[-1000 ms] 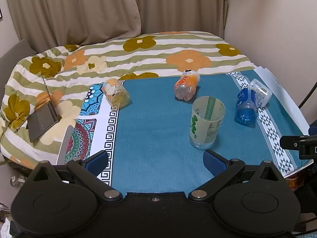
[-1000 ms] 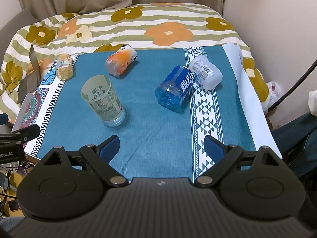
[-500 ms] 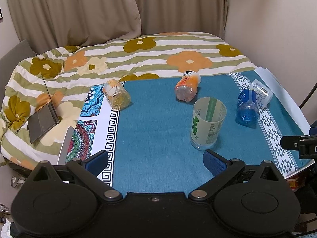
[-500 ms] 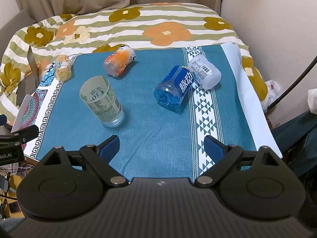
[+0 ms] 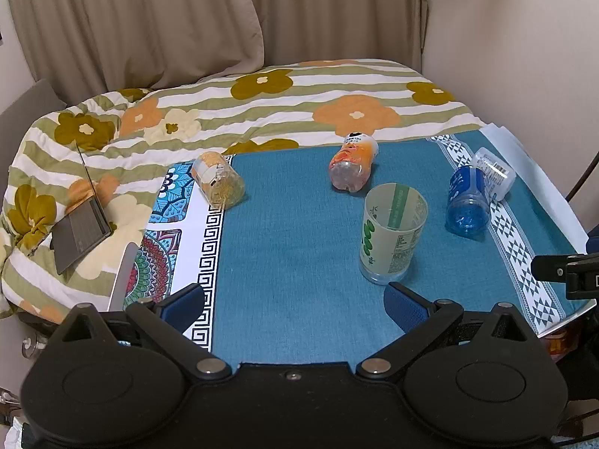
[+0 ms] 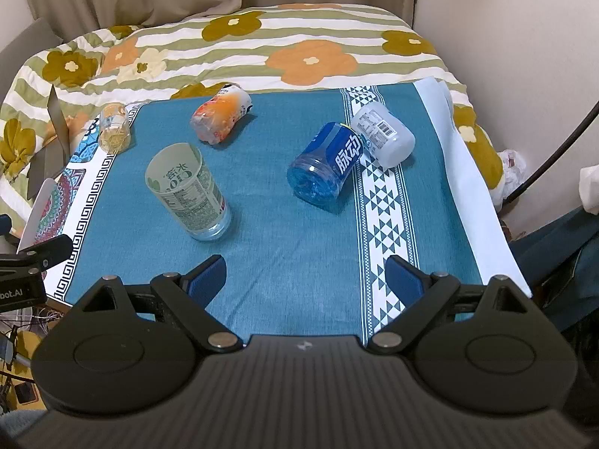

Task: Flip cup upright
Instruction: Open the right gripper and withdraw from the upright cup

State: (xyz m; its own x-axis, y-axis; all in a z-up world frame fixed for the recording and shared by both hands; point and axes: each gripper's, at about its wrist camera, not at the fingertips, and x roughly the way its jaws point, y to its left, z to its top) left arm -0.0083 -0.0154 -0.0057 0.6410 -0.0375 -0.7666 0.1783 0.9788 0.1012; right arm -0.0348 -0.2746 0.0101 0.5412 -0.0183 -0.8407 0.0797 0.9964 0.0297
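Note:
A clear cup with a green and white label (image 5: 391,234) stands upright on the teal cloth (image 5: 292,247), mouth up; it also shows in the right wrist view (image 6: 187,191). An orange cup (image 5: 352,166) (image 6: 221,118), a blue cup (image 5: 468,202) (image 6: 327,164), a clear white cup (image 5: 492,172) (image 6: 385,134) and a yellowish cup (image 5: 219,183) (image 6: 114,131) lie on their sides. My left gripper (image 5: 294,301) is open and empty, just short of the upright cup. My right gripper (image 6: 305,277) is open and empty near the cloth's front edge.
A flowered striped quilt (image 5: 262,112) covers the bed behind the cloth. A grey laptop (image 5: 80,228) lies on the quilt at the left. A patterned mat (image 5: 164,247) borders the cloth's left side. Walls stand close on the right.
Both grippers have drifted very slightly; the cups have not moved and both grippers stay open.

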